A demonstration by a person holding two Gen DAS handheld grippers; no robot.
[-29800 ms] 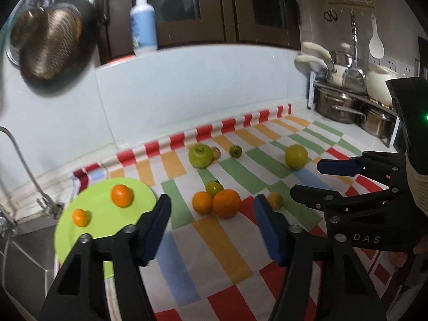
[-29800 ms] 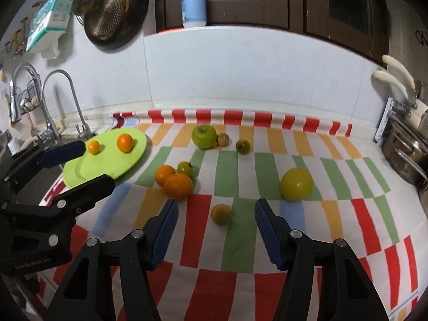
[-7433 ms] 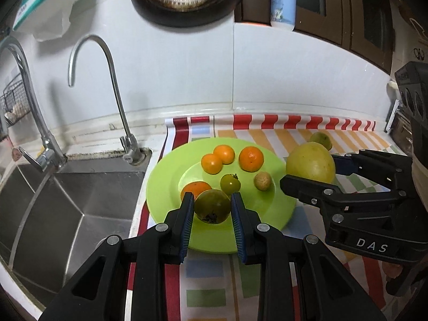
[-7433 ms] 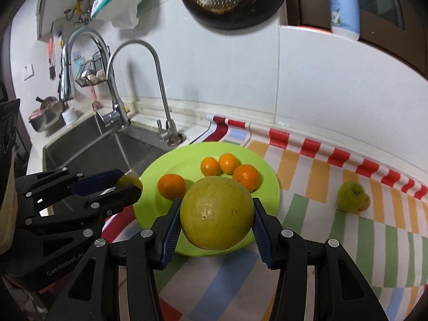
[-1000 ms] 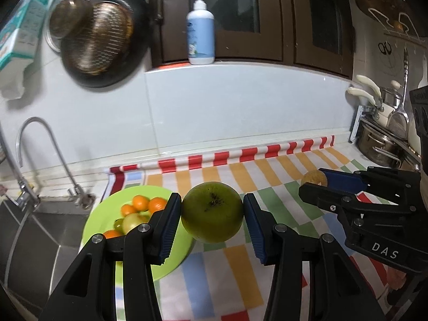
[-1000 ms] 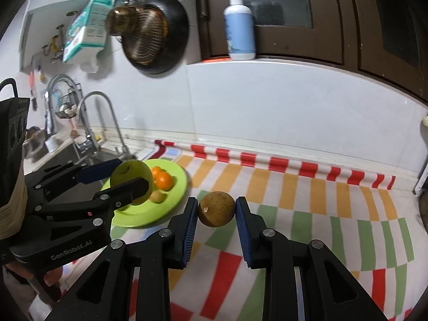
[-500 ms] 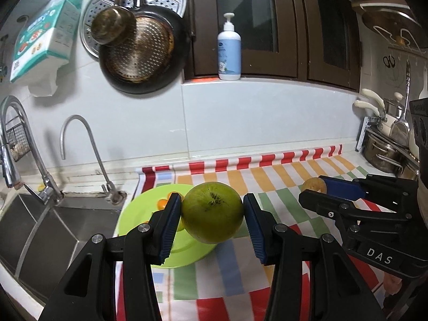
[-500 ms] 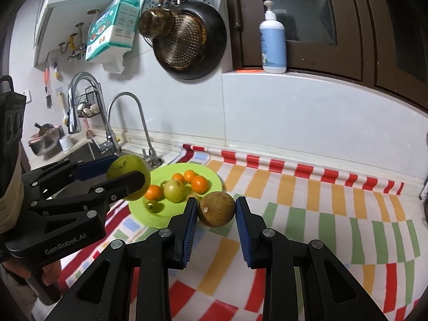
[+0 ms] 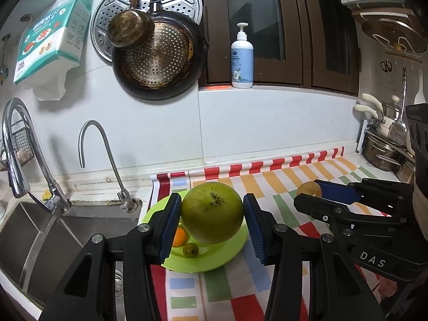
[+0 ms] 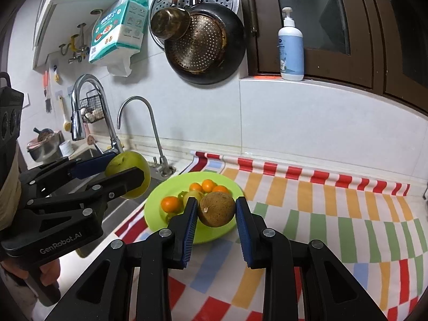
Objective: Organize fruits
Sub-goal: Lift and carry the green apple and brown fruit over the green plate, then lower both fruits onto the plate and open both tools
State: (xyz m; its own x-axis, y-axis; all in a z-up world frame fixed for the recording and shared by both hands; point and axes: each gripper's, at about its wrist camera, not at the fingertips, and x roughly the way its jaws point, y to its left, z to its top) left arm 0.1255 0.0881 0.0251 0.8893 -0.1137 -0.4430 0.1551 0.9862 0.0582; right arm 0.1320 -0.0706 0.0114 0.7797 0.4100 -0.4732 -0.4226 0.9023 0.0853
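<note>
Both fruits have ridden in closer to the sink end since half a second ago, and the plate now sits right under my fingers. Green apple (image 9: 212,212) is clamped between the blue pads of my left gripper (image 9: 212,223), held in the air above the green plate (image 9: 232,251). Over on my other side, the small brown fruit (image 10: 217,209) is pinched in my right gripper (image 10: 216,222), hanging over the plate's near rim (image 10: 214,236).

On the plate already: a cluster of small oranges (image 10: 206,186), one more orange (image 10: 171,203) at the sink side, a pale green fruit (image 10: 193,195) and a small dark green one (image 9: 190,249). Crowded towards the back, so the free room, as I judge it, is the front and right part.

How to do this well: bring the apple down low before letting go, since it's round and will roll. Set it on bare plate, not on the oranges. One gripper at a time, I'd say, so the two don't knock. Watch the sink (image 9: 34,240) just beside the plate's left edge; a runaway fruit goes there. The striped cloth (image 10: 334,214) looks free of loose fruit from what I can see.
</note>
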